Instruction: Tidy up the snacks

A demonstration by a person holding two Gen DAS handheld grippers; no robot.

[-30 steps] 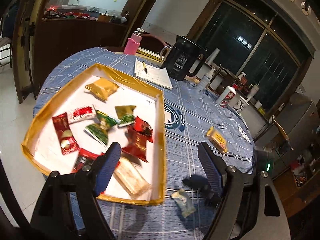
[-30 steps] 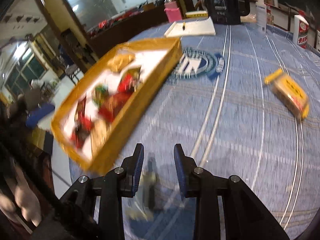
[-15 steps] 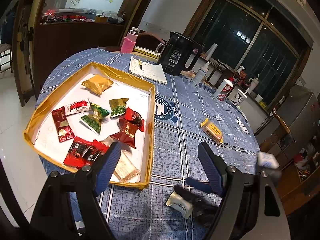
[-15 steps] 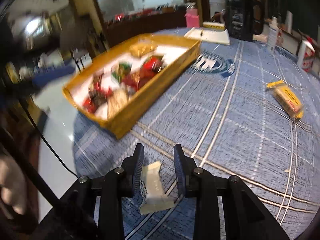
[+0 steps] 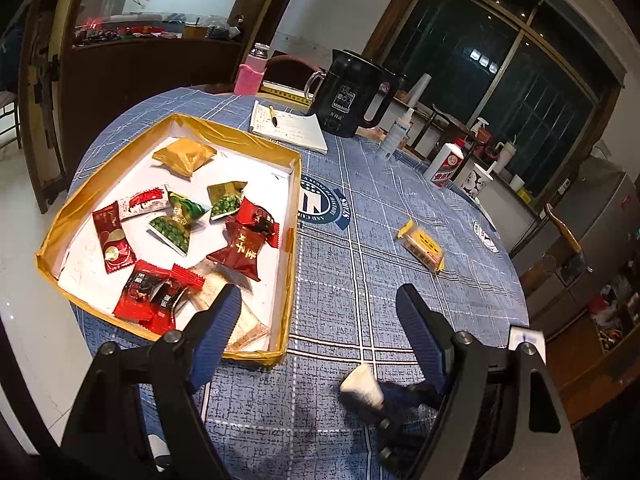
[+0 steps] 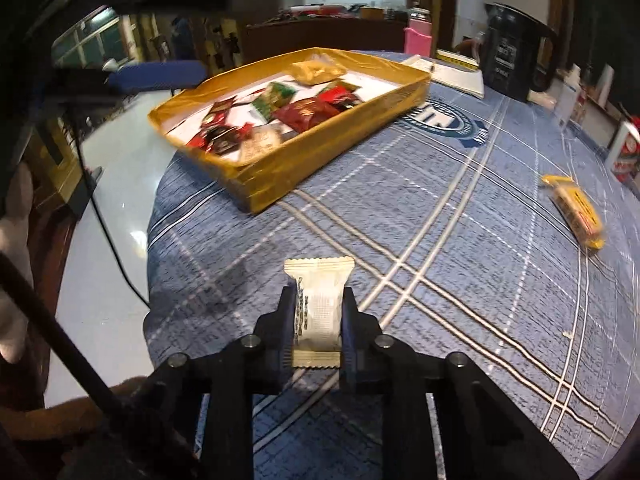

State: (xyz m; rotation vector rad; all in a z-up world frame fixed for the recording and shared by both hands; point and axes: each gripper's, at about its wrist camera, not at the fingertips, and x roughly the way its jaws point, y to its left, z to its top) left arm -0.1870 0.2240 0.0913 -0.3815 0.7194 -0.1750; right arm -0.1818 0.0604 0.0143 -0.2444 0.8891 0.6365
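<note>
A gold-rimmed tray [image 5: 294,216] [image 6: 340,136] holds several wrapped snacks in red, green and gold. My right gripper [image 6: 319,308] is shut on a white snack packet [image 6: 320,304] and holds it above the blue tablecloth, near the table's front edge; the packet also shows in the left wrist view [image 5: 362,385]. A yellow snack bar [image 5: 422,244] [image 6: 576,210] lies alone on the cloth to the right of the tray. My left gripper [image 5: 316,320] is open and empty, above the tray's near right corner.
At the back of the round table stand a black kettle [image 5: 352,98], a notepad with a pen [image 5: 288,128], a pink bottle [image 5: 250,74], a white spray bottle [image 5: 396,134] and a red-and-white bottle [image 5: 446,164]. The table edge drops off at the left.
My right gripper has closed on the white packet and lifted it off the cloth. My left gripper has pulled back and up a little, still open.
</note>
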